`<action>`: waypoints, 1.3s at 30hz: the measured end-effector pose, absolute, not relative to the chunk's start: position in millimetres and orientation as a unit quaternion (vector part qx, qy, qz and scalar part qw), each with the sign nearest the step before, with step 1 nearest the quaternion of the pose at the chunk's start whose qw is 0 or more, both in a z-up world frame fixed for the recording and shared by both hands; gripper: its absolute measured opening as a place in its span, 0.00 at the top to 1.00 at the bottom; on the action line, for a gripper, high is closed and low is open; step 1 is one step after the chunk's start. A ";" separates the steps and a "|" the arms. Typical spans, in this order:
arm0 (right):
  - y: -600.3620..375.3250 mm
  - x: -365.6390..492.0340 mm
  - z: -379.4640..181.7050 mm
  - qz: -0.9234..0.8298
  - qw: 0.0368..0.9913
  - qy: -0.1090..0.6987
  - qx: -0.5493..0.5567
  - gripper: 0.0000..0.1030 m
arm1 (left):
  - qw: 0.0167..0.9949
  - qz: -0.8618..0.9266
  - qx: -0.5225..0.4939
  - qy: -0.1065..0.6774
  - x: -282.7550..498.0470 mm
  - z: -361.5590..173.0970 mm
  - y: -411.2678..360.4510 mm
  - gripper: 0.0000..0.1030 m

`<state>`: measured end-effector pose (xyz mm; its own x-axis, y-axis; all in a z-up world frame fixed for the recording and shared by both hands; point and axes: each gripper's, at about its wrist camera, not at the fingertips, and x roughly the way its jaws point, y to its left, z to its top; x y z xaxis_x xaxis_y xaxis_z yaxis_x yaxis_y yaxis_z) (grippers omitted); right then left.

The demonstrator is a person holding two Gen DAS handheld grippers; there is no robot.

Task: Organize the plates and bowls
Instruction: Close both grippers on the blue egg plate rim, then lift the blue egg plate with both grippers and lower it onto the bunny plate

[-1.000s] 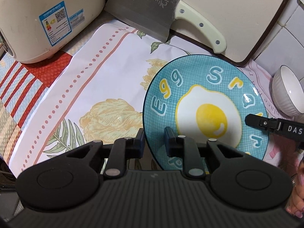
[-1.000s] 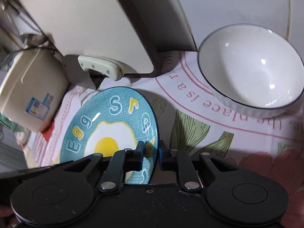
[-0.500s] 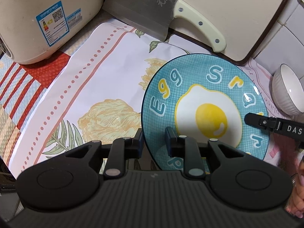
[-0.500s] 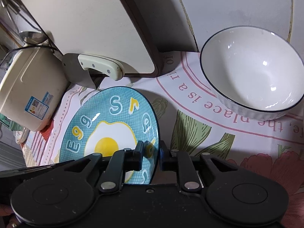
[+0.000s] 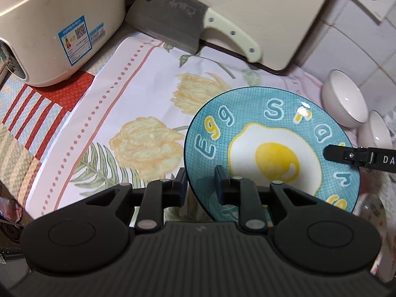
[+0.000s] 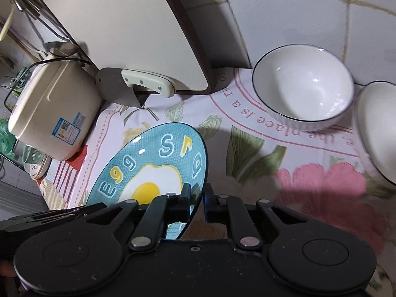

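Two claws of mine share one plate (image 5: pixel 272 148): my left claw (image 5: pixel 200 184) is clenched on the near rim, one finger under and one on the glazed face, and my right claw (image 6: pixel 197 194) is clenched hard on the rim at the other side, pads pinching the thin edge. I judge the plate to be glazed ceramic, stiff and fairly heavy for its thin rim, slick under rubber pads, and sure to chip or crack if it drops on the counter. The rim is the only place to take hold of it, and opposite edges suit it best, since a single pinch would let it swing and slip. My two grips must travel together; if one leads, the plate twists in the pads.

It hangs tilted above the flowered cloth (image 5: pixel 138 113), clear of it as far as I can tell, with a shadow below in the right view. It is teal with a fine grid, a fried egg painted in the middle, and white and yellow letters round the border that begin "Egg".

Two white bowls (image 6: pixel 303 86) with dark rims sit on the cloth by the tiled wall, near the plate's far side, the second one (image 6: pixel 378 133) just beside the first. A cleaver (image 5: pixel 178 27) leans against a cutting board (image 5: pixel 247 5) behind, and a cream cooker (image 5: pixel 49 19) stands to the left, well apart from the plate.
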<state>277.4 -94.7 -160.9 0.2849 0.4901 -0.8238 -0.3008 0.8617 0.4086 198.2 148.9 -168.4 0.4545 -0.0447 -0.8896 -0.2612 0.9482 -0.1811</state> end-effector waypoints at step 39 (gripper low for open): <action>-265.1 77.4 -27.3 0.162 0.854 0.474 0.140 0.84 | 0.877 -0.089 -0.054 0.469 77.6 -45.3 -7.5 0.80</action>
